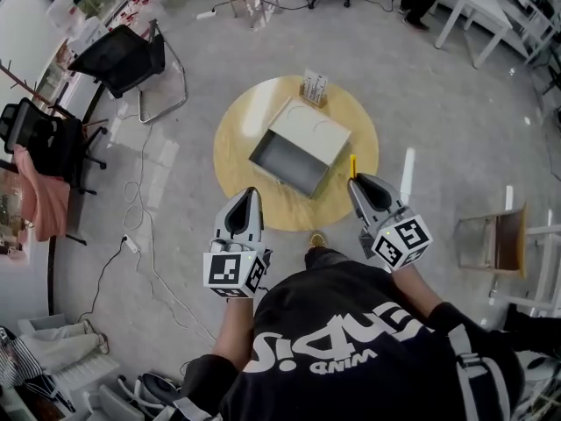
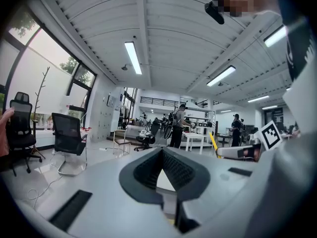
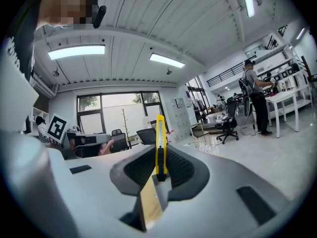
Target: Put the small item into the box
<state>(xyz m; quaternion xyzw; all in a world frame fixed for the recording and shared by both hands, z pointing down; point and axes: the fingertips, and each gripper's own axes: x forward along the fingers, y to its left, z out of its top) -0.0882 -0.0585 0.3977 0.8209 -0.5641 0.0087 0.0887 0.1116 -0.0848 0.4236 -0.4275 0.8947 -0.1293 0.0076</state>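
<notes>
**Knife in my right tongs, box open on the bench**

My right tongs (image 1: 355, 181) are pinching a yellow utility knife (image 3: 159, 143), which stands upright between them, at 4 o'clock from the box (image 1: 289, 159). The box sits open mid-bench (image 1: 237, 117). My left tongs (image 1: 251, 193) are pressed together on nothing, at the box's 7 o'clock.
</notes>
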